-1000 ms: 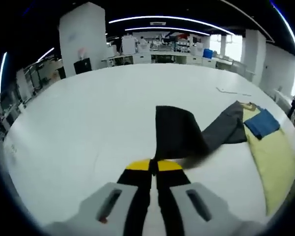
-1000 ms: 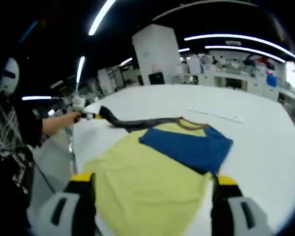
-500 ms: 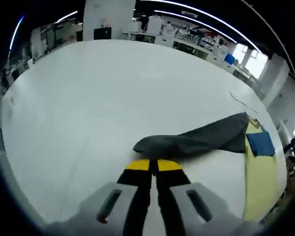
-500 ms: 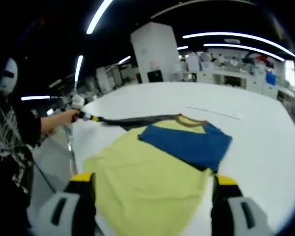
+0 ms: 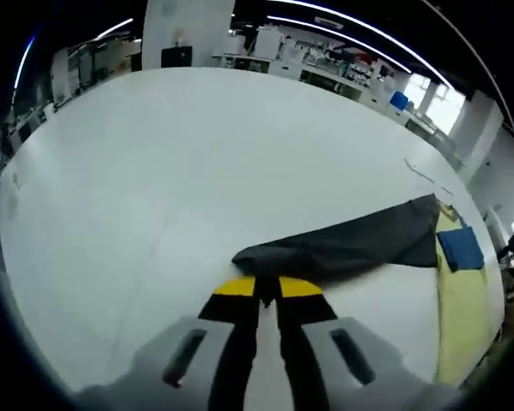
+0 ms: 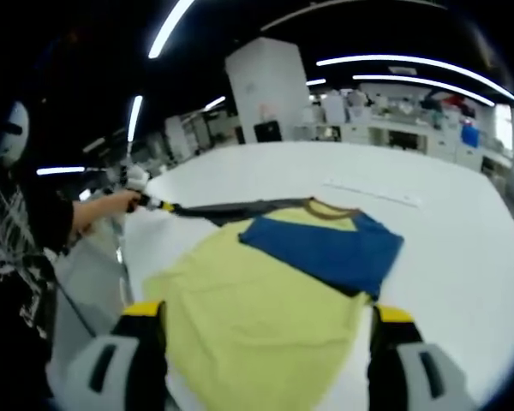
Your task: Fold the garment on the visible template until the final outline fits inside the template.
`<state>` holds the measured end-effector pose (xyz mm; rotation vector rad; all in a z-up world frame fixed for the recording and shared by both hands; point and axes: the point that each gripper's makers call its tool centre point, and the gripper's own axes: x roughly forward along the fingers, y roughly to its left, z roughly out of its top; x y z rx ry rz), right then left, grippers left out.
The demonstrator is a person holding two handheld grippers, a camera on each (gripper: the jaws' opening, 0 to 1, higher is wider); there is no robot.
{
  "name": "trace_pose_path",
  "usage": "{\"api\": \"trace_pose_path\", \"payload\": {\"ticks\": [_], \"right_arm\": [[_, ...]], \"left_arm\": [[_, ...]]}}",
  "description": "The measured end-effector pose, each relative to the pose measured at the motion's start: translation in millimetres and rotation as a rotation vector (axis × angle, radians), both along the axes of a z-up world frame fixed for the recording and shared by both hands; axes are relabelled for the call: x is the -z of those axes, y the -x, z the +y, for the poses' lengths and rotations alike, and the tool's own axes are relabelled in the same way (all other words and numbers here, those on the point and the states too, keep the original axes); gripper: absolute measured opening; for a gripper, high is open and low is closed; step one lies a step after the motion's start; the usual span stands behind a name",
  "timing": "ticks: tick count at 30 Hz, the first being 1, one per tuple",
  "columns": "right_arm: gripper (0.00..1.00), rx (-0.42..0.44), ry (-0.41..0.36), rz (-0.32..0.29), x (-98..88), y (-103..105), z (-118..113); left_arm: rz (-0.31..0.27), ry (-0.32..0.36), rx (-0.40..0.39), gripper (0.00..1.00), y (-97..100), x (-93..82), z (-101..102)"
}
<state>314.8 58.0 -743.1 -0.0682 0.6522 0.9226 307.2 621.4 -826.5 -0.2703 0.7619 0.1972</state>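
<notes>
The garment is a T-shirt with a yellow body (image 6: 257, 321), a brown collar (image 6: 327, 209), a blue sleeve (image 6: 325, 248) folded over the chest, and a dark grey sleeve (image 5: 343, 247). It lies on the white table (image 5: 154, 154). My left gripper (image 5: 266, 288) is shut on the cuff of the dark grey sleeve, which stretches out flat from the shirt. In the right gripper view the dark grey sleeve (image 6: 231, 208) runs to the left gripper (image 6: 154, 204), held by a hand. My right gripper (image 6: 265, 312) is open, its jaws spread wide over the yellow hem and holding nothing.
A thin pale strip (image 6: 377, 195) lies on the table beyond the collar. A person in dark printed clothes (image 6: 21, 248) stands at the table's left edge. Benches and shelves (image 5: 308, 51) line the far side of the room.
The dark grey sleeve, lifted and hanging from the left gripper a second ago, is now drawn out low and straight over the table. The right gripper has stayed in place.
</notes>
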Motion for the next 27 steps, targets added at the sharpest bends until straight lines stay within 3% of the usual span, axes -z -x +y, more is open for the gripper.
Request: {"api": "trace_pose_path", "payload": {"ticks": [4, 10, 15, 19, 24, 27], "right_arm": [[0.99, 0.006, 0.002, 0.003, 1.2, 0.7, -0.3], [0.99, 0.014, -0.002, 0.004, 1.1, 2.5, -0.3], [0.99, 0.013, -0.009, 0.005, 0.7, 3.5, 0.7], [0.99, 0.016, -0.009, 0.002, 0.2, 3.3, 0.1], [0.99, 0.027, -0.011, -0.001, -0.7, 3.1, -2.4], [0.99, 0.029, -0.007, -0.003, -0.9, 4.1, -3.8]], "left_arm": [[0.006, -0.030, 0.026, 0.21, 2.0, 3.9, 0.7], [0.026, -0.066, 0.031, 0.26, 15.1, 8.7, -1.3], [0.013, -0.027, 0.013, 0.22, 14.9, 12.5, -7.4], [0.005, 0.016, -0.008, 0.00, 13.8, 13.1, -10.1], [-0.009, 0.044, -0.042, 0.00, 14.0, 8.1, -12.4], [-0.064, 0.097, -0.086, 0.00, 12.9, -7.2, -12.7]]}}
